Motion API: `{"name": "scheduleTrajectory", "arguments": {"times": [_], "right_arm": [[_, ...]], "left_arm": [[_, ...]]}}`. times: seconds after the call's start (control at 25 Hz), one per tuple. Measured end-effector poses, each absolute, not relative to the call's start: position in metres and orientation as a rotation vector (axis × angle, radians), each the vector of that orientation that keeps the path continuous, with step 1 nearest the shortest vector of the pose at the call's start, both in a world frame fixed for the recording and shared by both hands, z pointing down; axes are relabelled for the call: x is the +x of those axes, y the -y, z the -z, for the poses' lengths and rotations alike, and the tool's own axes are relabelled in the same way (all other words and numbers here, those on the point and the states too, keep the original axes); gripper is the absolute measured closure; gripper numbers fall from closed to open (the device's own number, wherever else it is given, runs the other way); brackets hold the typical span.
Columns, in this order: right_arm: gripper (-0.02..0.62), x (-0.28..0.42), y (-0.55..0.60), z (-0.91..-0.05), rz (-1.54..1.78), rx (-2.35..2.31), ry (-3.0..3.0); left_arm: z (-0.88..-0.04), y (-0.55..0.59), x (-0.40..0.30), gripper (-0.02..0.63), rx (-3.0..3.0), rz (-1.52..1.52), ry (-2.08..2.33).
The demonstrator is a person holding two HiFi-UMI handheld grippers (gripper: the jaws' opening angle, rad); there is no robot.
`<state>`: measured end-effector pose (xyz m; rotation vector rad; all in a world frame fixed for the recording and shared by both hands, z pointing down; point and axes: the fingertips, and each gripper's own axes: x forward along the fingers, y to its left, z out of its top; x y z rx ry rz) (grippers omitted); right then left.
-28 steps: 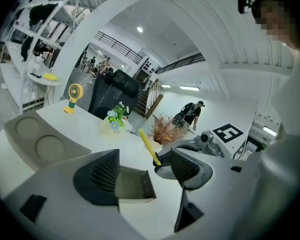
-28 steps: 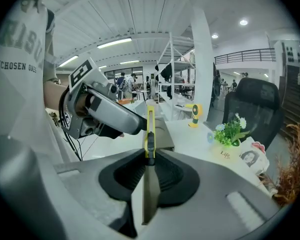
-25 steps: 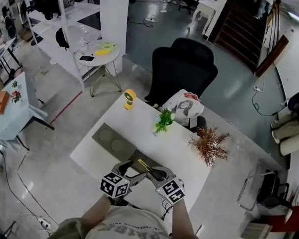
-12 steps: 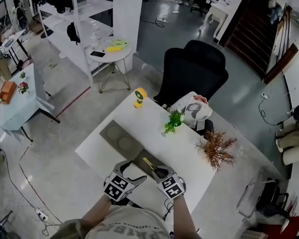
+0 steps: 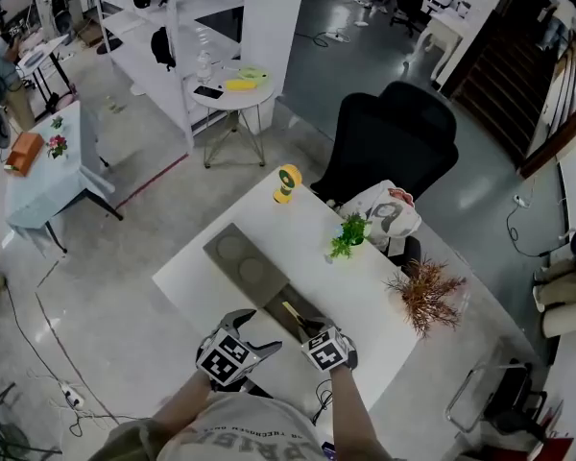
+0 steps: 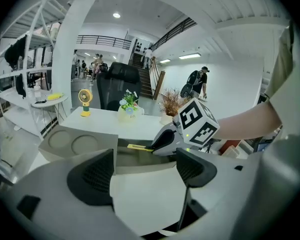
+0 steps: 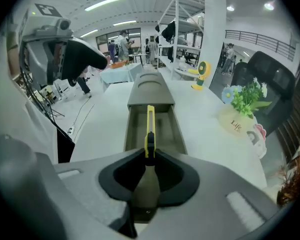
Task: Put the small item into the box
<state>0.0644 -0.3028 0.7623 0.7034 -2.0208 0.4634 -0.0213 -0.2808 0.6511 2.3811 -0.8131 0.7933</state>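
At the near left the left tool [image 6: 145,170] is hanging spread wide and empty over the white desk [image 6: 140,194], while the right tool [image 7: 149,158] is clenching a yellow knife [image 7: 150,126] over the open grey box [image 7: 132,130].

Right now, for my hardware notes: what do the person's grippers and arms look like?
The left gripper and right gripper have grey bodies and black pads, each with a white cube of black square markers. Forearms bare; pale lettered shirt.
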Motion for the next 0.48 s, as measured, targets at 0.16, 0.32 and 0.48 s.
{"name": "scheduleTrajectory", "arguments": {"times": [0.16,0.32,0.48], "right_arm": [[0.537,0.065,0.305,-0.773,-0.485,0.691,1.962],[0.536,0.062,0.305,-0.786,-0.503,0.653,1.925],[0.537,0.065,0.302,-0.797,-0.508,0.625,1.883]], "left_arm": [[-0.654,0.277,-0.022,0.232,2.388,-0.829,0.777],[-0.656,0.277,-0.025,0.232,2.390,-0.849,0.757],[-0.659,0.278,-0.028,0.232,2.378,-0.857,0.743]]}}
